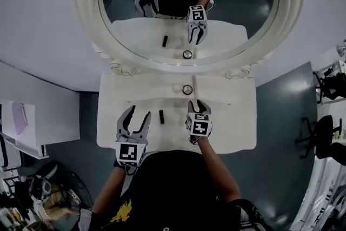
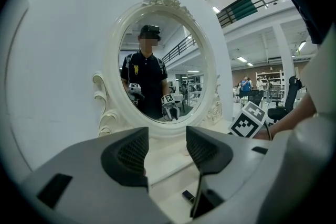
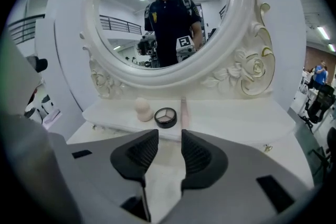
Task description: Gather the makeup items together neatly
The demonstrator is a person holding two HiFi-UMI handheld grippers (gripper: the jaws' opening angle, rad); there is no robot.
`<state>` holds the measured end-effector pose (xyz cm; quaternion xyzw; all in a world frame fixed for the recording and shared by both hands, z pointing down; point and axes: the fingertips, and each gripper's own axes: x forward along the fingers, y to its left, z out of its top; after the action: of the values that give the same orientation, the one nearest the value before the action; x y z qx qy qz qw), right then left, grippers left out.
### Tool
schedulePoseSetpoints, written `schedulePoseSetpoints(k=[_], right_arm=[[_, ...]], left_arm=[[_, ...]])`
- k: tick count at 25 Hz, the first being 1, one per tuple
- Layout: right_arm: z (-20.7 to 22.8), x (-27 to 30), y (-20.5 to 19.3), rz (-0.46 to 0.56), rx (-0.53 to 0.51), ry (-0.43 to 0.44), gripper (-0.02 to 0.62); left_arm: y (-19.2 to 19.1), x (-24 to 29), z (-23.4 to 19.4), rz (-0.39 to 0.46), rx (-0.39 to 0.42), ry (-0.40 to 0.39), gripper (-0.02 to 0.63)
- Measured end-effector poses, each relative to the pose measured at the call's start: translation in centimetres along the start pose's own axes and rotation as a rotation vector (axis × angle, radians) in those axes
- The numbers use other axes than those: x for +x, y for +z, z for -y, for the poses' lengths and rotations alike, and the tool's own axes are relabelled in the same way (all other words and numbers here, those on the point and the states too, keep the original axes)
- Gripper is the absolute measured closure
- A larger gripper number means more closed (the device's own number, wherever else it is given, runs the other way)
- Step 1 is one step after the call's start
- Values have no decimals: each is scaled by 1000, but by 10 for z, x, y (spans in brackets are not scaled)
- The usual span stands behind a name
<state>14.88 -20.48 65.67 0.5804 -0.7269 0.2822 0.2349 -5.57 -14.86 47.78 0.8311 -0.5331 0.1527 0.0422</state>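
On the white vanity table (image 1: 232, 116) a round eyeshadow compact (image 1: 187, 89) lies by the mirror's foot, a pale pink tube (image 1: 195, 85) at its right. The right gripper view shows the compact (image 3: 166, 117), the tube (image 3: 185, 111) and a cream sponge (image 3: 142, 109) in a row on the raised shelf. A small black lipstick (image 1: 161, 116) lies nearer me, apart from them. My left gripper (image 1: 138, 113) is open and empty, just left of the lipstick (image 2: 188, 196). My right gripper (image 1: 193, 103) hovers short of the compact; its jaws (image 3: 169, 152) stand slightly apart, open with nothing between them.
A large round mirror (image 1: 184, 8) in an ornate white frame (image 3: 247, 68) stands at the table's back and reflects both grippers. Grey floor surrounds the table; office chairs (image 1: 324, 132) stand at the right and cluttered shelving (image 1: 21, 127) at the left.
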Motion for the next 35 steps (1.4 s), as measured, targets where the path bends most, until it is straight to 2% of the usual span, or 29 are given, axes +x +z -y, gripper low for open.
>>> schedulePoseSetpoints(k=[6, 13, 18, 22, 24, 26, 35], right_arm=[[-62, 12, -39, -88, -121, 114, 446], [-145, 35, -106, -260, -263, 287, 446], [-162, 45, -130, -334, -303, 334, 448], [-169, 52, -144, -393, -360, 349, 446], [-166, 56, -144, -409, -390, 330, 483], [-164, 54, -137, -392, -394, 320, 488], [-158, 37, -67, -255, -267, 304, 488]], left_arm=[[-25, -31, -14, -41, -42, 76, 374], [-56, -74, -36, -114, -81, 180, 374], [-66, -96, -52, -134, -111, 274, 374], [-73, -103, -56, -157, -108, 299, 374], [-73, -101, -55, -154, -116, 301, 374], [-70, -98, -54, -143, -116, 297, 374], [-63, -83, -38, -137, -94, 233, 374]])
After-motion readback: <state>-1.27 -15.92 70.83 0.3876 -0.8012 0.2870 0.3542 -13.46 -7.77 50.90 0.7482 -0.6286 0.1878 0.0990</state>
